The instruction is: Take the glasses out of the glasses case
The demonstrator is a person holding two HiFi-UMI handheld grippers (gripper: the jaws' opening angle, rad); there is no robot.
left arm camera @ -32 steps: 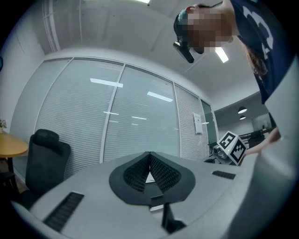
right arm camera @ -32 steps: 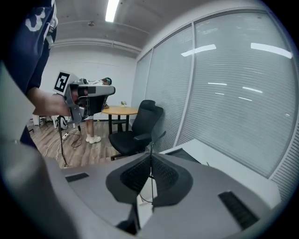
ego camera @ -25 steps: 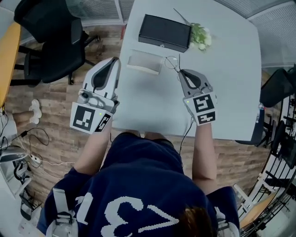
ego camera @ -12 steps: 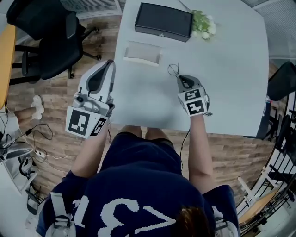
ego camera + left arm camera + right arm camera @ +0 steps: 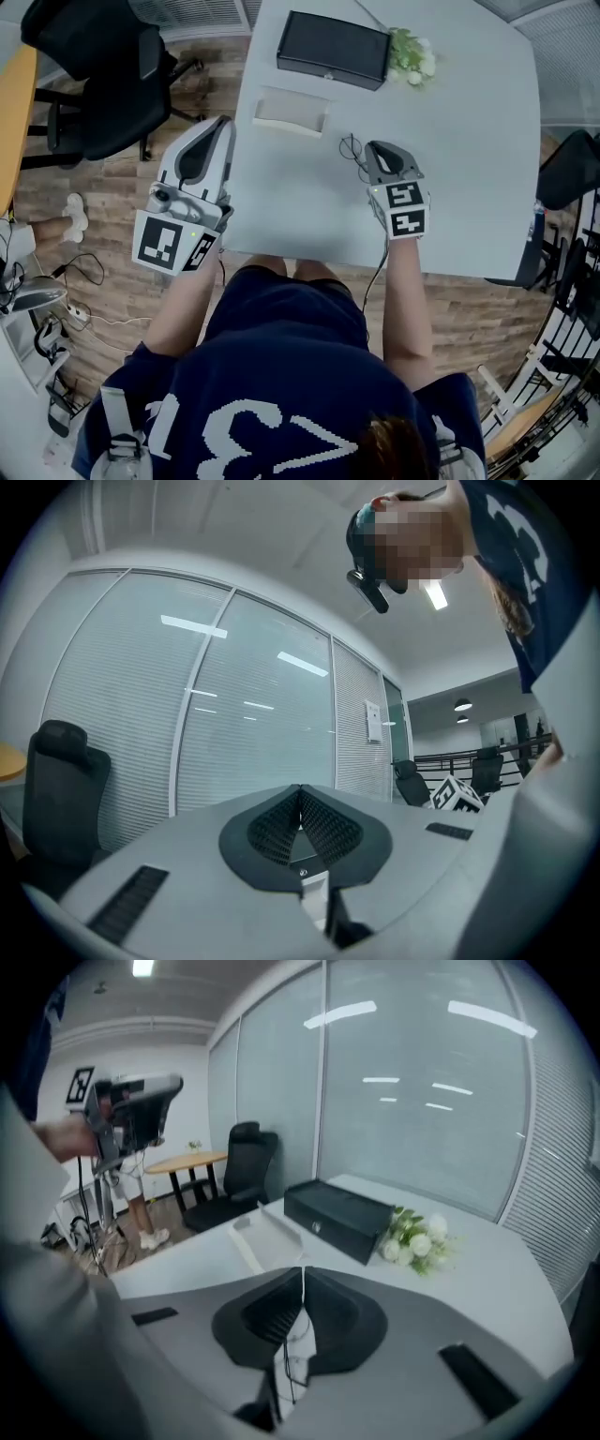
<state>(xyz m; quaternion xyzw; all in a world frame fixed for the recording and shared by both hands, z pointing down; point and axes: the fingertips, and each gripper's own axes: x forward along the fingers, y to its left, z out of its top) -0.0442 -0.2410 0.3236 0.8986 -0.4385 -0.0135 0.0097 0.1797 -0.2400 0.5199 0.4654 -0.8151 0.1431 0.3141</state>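
The thin wire-framed glasses [image 5: 352, 149] hang at the tip of my right gripper [image 5: 373, 146], low over the white table [image 5: 469, 169]. In the right gripper view the jaws [image 5: 302, 1273] are shut and the glasses [image 5: 289, 1369] show beneath them. The pale glasses case [image 5: 291, 112] lies open and empty to the left of them, also seen as the case [image 5: 261, 1239] ahead of the jaws. My left gripper [image 5: 224, 124] is shut with nothing in it, held off the table's left edge; its jaws [image 5: 300, 791] point up at glass walls.
A black box [image 5: 333, 47] and a small bunch of white flowers [image 5: 410, 54] stand at the table's far edge. A black office chair [image 5: 103, 84] is on the wooden floor to the left, with cables [image 5: 56, 281] near it.
My right gripper drew the glasses away from the case toward the person, then edged slightly forward. The left gripper has hardly moved.
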